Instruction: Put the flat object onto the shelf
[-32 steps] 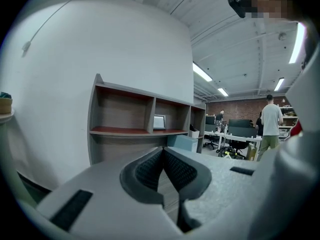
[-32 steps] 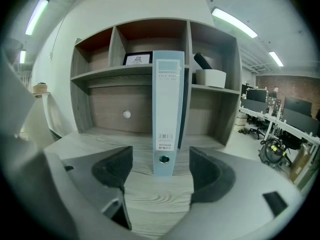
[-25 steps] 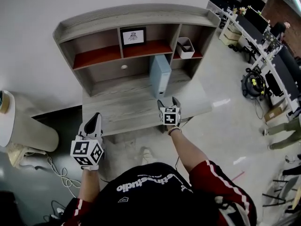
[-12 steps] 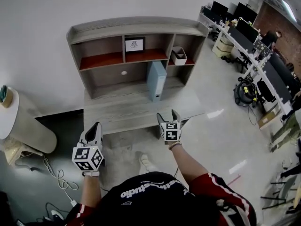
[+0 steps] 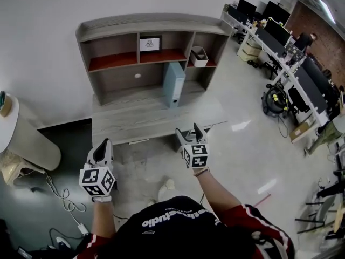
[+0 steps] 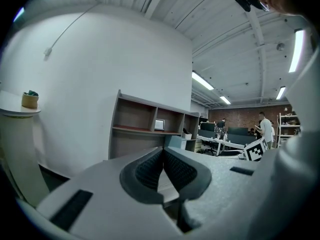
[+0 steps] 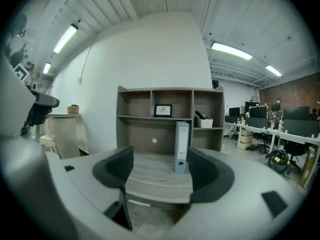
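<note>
Floor (image 5: 141, 161) lies open around both claws, short of the desk's (image 5: 129, 120) front edge. Right gripper (image 5: 190, 129) is spread wide and empty. Ahead of it, past that edge, the blue binder (image 5: 173, 84) stands upright on the desk beneath the shelf unit (image 5: 135, 25). Left gripper (image 5: 102, 147) has its jaws pressed together on nothing. A second ago the right gripper overlapped the desk edge; both now sit farther back.

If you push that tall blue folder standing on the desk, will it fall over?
Probably, if pushed on its broad side: the folder stands upright on the desk, tall and narrow on a thin base. It looks stiff, like a hard-cover file, so it should keep its shape when lifted. Its weight can't be judged; its contents are hidden.
</note>
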A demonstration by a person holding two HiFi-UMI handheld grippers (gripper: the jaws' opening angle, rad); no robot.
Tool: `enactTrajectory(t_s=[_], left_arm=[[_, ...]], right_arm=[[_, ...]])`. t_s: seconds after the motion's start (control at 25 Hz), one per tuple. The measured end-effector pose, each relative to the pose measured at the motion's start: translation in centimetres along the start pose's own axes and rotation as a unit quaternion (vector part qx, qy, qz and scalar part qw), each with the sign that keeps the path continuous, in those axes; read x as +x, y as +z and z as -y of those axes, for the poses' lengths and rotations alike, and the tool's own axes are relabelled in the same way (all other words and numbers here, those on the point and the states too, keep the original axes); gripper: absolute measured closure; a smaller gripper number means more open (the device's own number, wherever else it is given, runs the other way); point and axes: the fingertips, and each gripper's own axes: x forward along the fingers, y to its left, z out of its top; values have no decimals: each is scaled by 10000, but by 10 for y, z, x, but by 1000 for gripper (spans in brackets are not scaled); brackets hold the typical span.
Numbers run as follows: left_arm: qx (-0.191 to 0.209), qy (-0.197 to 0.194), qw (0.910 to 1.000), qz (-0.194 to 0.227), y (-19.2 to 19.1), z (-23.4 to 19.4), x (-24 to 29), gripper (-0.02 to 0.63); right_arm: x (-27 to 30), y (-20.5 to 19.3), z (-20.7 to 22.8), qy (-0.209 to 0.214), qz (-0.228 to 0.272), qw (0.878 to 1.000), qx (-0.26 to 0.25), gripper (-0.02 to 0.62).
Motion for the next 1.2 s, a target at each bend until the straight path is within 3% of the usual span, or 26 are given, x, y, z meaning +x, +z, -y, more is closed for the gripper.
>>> enactTrajectory(t_s=[0.32,0.68,1.2], left_arm=[[5,174,9998,130,12,20,-11,600],[221,383,9982,404,39,73,-22,600],[587,455,9955,583,62,115,-19,600]], right_arm=[[-40,42,5,457,316,9984,84,258],[-97,93,44,698,665,9953,128,259],[-120,106,69,806,705,9938,310,392]])
